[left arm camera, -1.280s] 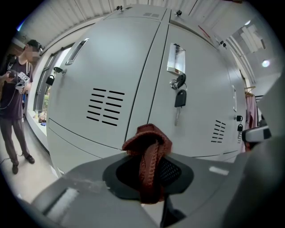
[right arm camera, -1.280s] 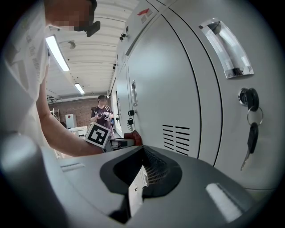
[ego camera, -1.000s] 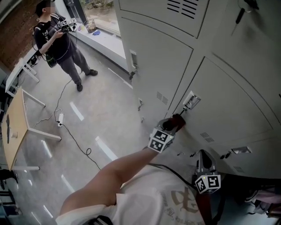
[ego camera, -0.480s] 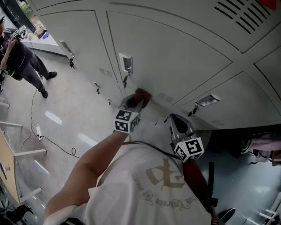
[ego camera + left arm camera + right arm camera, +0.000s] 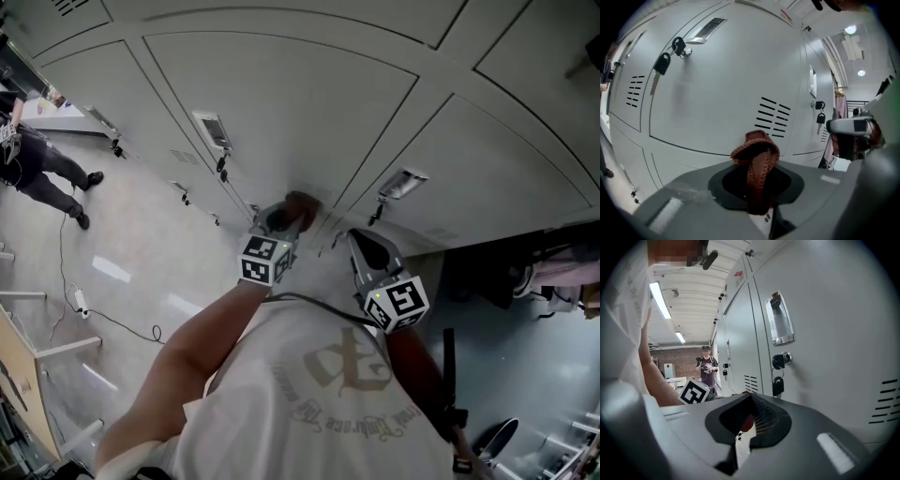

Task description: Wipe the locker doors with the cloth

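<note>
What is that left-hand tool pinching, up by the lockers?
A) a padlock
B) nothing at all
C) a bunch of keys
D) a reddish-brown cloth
D: in the left gripper view, the left tool is closed on a bunched reddish-brown cloth, which sticks up from its jaws in front of the grey locker door.

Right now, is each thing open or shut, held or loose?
left gripper, shut on the cloth
cloth, bunched up, held
right gripper, shut, empty
locker doors, closed
key, hanging from its lock
</note>
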The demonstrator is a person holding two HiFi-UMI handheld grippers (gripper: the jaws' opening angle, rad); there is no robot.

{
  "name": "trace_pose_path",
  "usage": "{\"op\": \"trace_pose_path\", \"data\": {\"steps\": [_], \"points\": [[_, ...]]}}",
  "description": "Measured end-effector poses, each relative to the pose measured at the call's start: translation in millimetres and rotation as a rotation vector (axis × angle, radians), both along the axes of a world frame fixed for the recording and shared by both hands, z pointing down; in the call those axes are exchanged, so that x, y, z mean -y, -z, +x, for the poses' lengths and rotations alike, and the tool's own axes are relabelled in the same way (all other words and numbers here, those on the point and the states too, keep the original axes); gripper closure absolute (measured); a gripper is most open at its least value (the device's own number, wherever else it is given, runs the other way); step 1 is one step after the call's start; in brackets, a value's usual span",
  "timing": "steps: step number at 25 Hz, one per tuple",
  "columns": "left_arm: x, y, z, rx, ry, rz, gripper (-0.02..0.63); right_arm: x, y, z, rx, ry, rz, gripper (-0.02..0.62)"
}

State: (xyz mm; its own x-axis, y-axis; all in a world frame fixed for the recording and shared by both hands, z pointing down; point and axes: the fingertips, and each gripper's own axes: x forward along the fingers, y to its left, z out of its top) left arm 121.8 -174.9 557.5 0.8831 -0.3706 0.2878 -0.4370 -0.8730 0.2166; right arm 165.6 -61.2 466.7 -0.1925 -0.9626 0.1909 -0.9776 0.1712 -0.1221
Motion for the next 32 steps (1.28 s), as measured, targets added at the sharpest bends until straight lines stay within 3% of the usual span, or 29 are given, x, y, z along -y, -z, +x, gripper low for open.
{"op": "trace_pose_path", "data": {"steps": [14,19,25,32], "points": [[-49.2,-14.9,48.0,0.068,-0.087,0.019,0.525,-44.0,-4.5,23.3,0.001,-0.003,0.003,0.588],[-51.7,2.8,47.2,0.017,-0.053,0.065,0.525,-56.7,-4.2,24.1,0.006,0.006,0.010,0.588],[-49.3,44.7,44.5,-0.032,-0.004,0.214,0.526,-63.9,-5.0,26.7,0.019,0.006,0.023,0.588],[-47.0,43.3,46.9,-0.052,-0.006,0.171,0.526,-64.0,-3.5,24.4,0.035,-0.004,0.028,0.588]]}}
